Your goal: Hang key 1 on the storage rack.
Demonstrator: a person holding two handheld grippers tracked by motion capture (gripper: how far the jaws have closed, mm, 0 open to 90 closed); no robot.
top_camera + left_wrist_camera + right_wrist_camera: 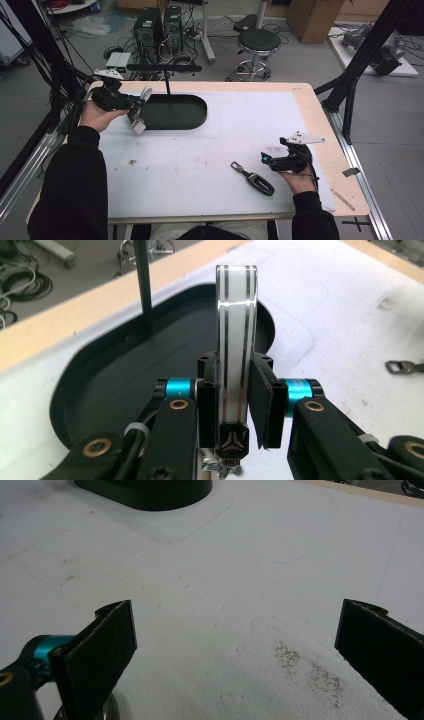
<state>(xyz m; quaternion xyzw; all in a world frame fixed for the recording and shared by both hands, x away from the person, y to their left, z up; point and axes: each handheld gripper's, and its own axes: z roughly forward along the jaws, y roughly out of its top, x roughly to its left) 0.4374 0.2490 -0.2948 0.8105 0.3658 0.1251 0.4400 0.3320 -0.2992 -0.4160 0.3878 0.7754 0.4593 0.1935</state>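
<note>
My left gripper (136, 110) is lifted at the table's far left, over the left end of a black oval stand base (175, 114). It is shut on a flat white strip with dark stripes (236, 315); the strip (145, 93) stands upright between the pads (262, 405), and its black end with a small emblem is low in the jaws. A thin post (145, 290) rises from the base to a crossbar (164, 67). My right gripper (261, 160) rests on the white mat at the near right, open, nothing between its pads (107, 640). A dark fob with a metal clasp (253, 178) lies just left of it.
The white mat (220, 145) covers most of the wooden tabletop (320, 125). The fob's clasp end (404, 366) is seen far off in the left gripper view. Black frame struts (360, 60) stand at the right; a stool (257, 42) and computer towers (157, 27) sit beyond the table.
</note>
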